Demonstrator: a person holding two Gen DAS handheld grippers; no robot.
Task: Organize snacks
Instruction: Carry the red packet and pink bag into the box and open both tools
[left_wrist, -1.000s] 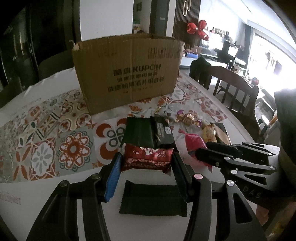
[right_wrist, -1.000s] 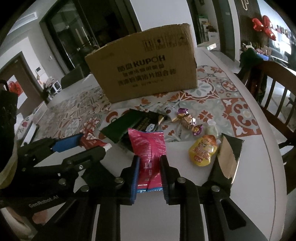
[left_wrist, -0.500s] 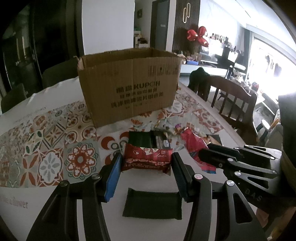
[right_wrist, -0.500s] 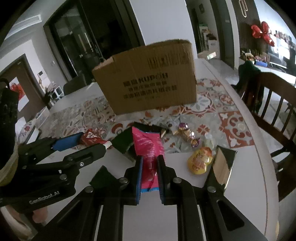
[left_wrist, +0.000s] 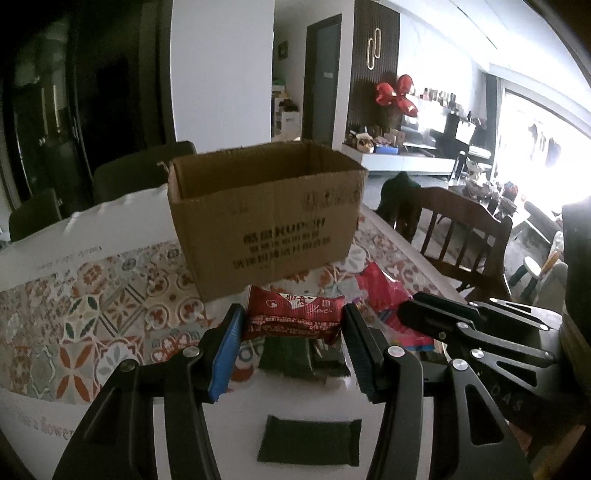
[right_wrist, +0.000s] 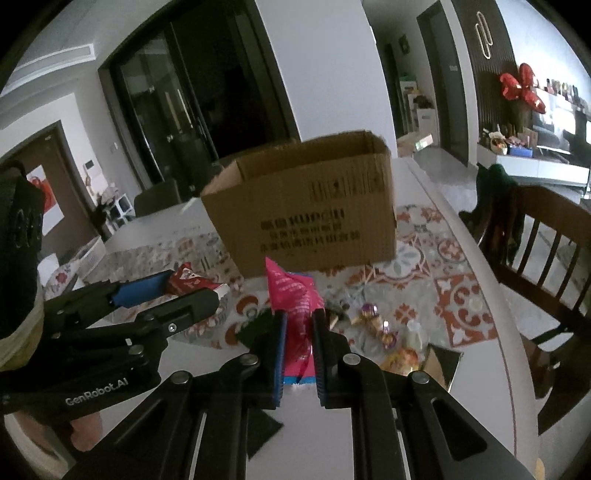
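Snacks mostly remain on the counter (left_wrist: 399, 435): left claw (left_wrist: 293, 341) grips a red pack (left_wrist: 293, 319), right claw (right_wrist: 298, 345) pinches a pink packet (right_wrist: 293, 299), neither yet in the box (left_wrist: 266, 221).

Right tongs (right_wrist: 298, 332) clamping pink snack packet (right_wrist: 293, 299), cardboard box (right_wrist: 306, 206) behind

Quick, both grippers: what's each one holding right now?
Left gripper: jaws shut on the red snack packet, lifted.
Right gripper: jaws shut on the pink snack packet, lifted.
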